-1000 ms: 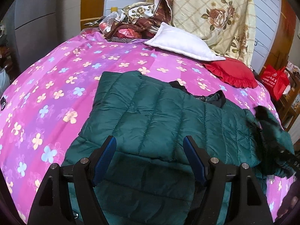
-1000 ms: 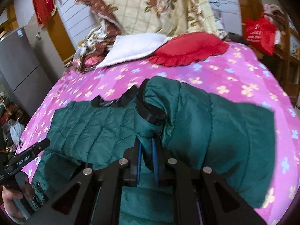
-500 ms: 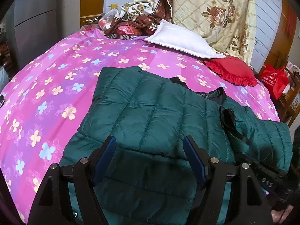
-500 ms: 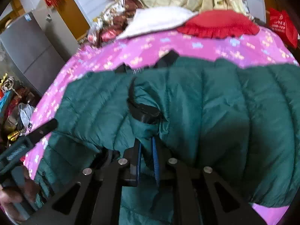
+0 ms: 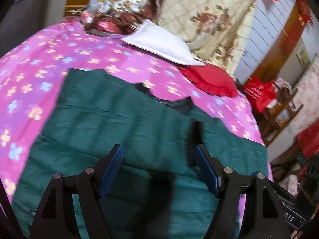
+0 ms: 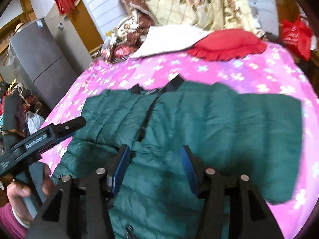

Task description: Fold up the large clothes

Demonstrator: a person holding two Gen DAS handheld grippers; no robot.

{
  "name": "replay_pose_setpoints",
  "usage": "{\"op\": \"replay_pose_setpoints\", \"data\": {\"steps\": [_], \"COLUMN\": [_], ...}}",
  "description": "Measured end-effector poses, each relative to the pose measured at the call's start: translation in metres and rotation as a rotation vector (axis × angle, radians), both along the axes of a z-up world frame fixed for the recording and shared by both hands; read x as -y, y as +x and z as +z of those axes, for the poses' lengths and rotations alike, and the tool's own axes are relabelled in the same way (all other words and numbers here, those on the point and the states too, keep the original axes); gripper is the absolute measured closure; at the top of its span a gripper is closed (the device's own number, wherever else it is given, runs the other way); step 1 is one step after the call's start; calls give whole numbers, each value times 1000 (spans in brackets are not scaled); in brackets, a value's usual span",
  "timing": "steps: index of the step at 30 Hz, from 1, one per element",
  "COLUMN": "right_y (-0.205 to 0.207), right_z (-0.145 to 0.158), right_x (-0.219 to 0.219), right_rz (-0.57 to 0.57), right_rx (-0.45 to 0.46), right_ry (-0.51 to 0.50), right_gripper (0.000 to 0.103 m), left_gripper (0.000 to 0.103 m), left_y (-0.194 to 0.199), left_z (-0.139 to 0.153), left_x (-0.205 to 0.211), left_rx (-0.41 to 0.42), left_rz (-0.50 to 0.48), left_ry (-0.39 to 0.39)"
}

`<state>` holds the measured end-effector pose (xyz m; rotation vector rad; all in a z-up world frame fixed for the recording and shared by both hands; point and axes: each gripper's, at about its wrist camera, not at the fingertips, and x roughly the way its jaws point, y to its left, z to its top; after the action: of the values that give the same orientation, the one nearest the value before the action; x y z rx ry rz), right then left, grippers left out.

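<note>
Green down jacket [image 6: 199, 123] on floral bedspread [image 6: 249, 73], left tongs [image 6: 65, 128] (lettering blurred)

Both my wrist cams sit just behind their fingers, angled down across the pink flower-print bedspread [image 5: 59, 63] toward the headboard end. Left cam looks from the bed's left side, right cam from the right, both close over the dark green quilted puffer jacket [image 5: 123, 123]. Shared: jacket, white pillow [image 6: 171, 37], red frilled cushion [image 6: 227, 43].
</note>
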<state>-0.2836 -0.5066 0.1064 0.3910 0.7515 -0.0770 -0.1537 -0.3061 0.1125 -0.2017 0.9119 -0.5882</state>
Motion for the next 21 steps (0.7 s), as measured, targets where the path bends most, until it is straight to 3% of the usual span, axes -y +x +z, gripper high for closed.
{"op": "replay_pose_setpoints", "data": {"steps": [3, 6, 15, 17, 19, 21], "right_y": [-30, -56, -107, -113, -117, -118], "right_z": [12, 16, 4, -4, -11, -18], "right_x": [22, 49, 96, 106, 114, 119], "right_rz": [-70, -137, -248, -276, -298, -314], "right_rx": [21, 27, 28, 25, 23, 14], "right_ry": [-20, -1, 26, 49, 72, 89], "right_gripper": [45, 42, 42, 42, 42, 42], "left_gripper": [42, 42, 42, 52, 86, 99], "left_y": [-7, -5, -3, -6, -5, -2], "left_z": [-1, -16, -52, -52, -53, -53], "left_x": [31, 67, 111, 113, 113, 112], "left_rx": [28, -16, -47, -25, -30, -49], "left_rz": [-55, -111, -101, -114, -125, -121], "left_ry": [27, 74, 185, 182, 170, 158]}}
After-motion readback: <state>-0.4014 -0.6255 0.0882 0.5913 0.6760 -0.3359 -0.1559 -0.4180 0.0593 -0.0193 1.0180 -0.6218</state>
